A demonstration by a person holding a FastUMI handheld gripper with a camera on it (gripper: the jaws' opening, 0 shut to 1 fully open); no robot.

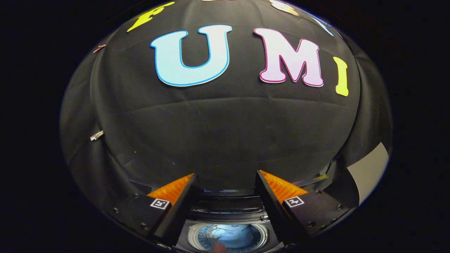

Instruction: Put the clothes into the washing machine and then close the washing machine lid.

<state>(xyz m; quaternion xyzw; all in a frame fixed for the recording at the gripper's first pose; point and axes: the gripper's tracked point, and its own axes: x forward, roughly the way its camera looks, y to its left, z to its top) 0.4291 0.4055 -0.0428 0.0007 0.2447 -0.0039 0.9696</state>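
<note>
My gripper [225,175] is open, its two fingers spread wide with nothing between them. Below and between the fingers sits the washing machine [225,214], seen from above with its lid up. Its round drum [228,236] is lit inside, and pale blue clothes [230,233] lie in it. A small rounded pinkish tip, perhaps a fingertip [219,247], shows at the drum's near rim. The gripper hangs above the machine, well clear of the opening.
The black cloth wall [225,133] of the booth rises straight ahead beyond the fingers. A pale panel [369,172] stands at the right, beside the cloth. A small clip [96,135] hangs on the cloth at the left.
</note>
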